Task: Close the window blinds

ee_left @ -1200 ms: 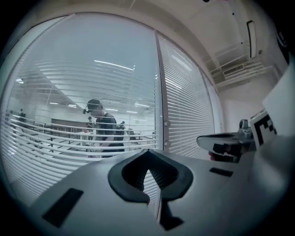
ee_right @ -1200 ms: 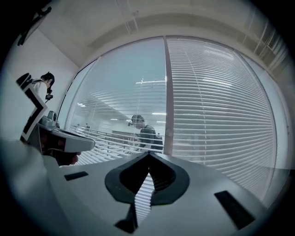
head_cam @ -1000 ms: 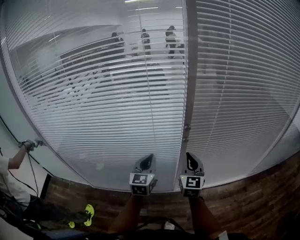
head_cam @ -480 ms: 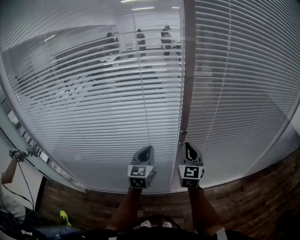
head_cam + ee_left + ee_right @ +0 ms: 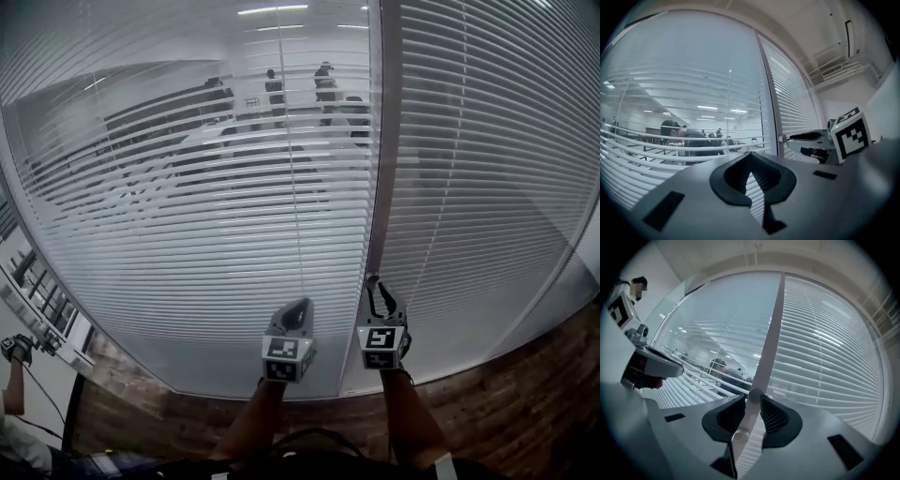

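White blinds (image 5: 187, 216) cover the window ahead: left slats tilted open, right ones nearly flat. Left tongs (image 5: 299, 307) are closed and empty. Right tongs (image 5: 377, 285), which have just been opening, straddle the frame's knob (image 5: 754, 392).

The blinds (image 5: 187, 234) are cut off by the head view's top and side edges. The people (image 5: 323, 82) beyond the glass are broken up by the slats and are too small to be told in detail. At the lower left a bystander's hand (image 5: 13, 349) is shown, the body being largely cropped by the edge; what is held in it cannot be made out. In the right gripper view, the white rod (image 5: 739, 431) under the knob (image 5: 754, 393) is covered lower down by the right tool (image 5: 752, 399), whose jaws have just been opening round it.
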